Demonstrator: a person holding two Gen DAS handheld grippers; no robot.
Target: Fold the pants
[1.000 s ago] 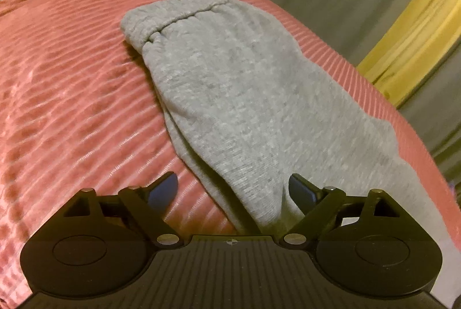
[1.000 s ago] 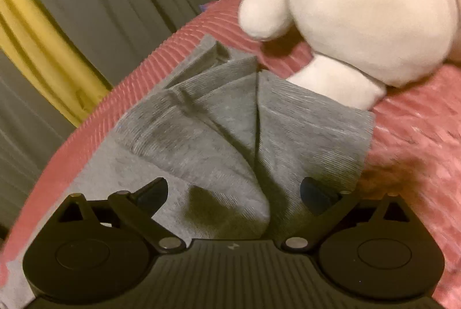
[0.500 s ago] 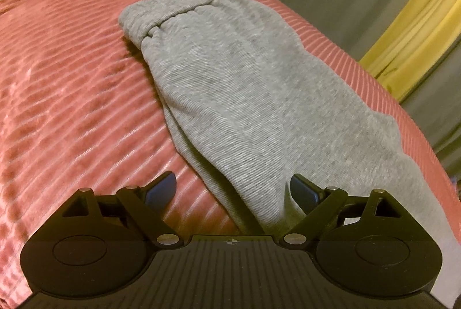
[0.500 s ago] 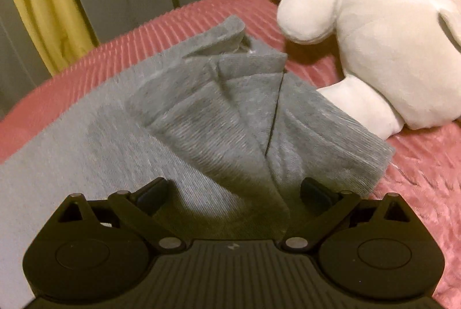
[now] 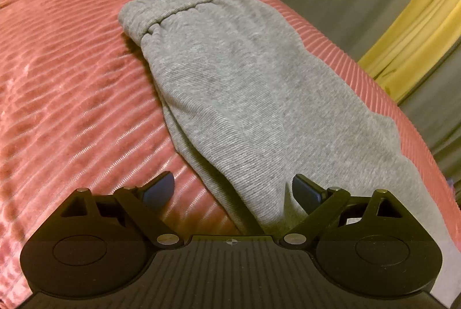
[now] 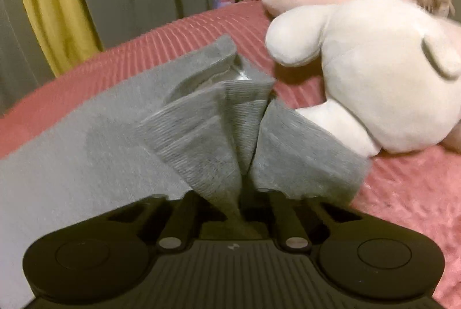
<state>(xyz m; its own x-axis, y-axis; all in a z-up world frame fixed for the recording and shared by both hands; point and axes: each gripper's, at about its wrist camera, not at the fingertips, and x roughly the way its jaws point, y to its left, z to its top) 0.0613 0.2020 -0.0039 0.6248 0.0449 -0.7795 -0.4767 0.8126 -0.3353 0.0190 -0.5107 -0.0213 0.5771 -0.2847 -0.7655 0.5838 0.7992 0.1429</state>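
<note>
One pair of grey pants (image 5: 245,95) on the bed (image 5: 72,78), 2 plush toys (image 6: 374,72) beside. Left tongs (image 5: 232,190) wide open, holding nothing. Right tongs (image 6: 245,193) have just been closing, now pinched on the pants' cuffs.

Wrist views, close over shared pants (image 5: 245,95)

Right tool (image 6: 245,193) has just clamped the grey pants' (image 6: 207,141) cuffs.

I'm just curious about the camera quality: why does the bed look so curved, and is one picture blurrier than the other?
Left wrist view: fairly sharp; the fisheye lens bulges the red bedspread into a dome under dim, warm light. Right wrist view: softer, with motion smear on the grey pants and cream plush toy.
</note>
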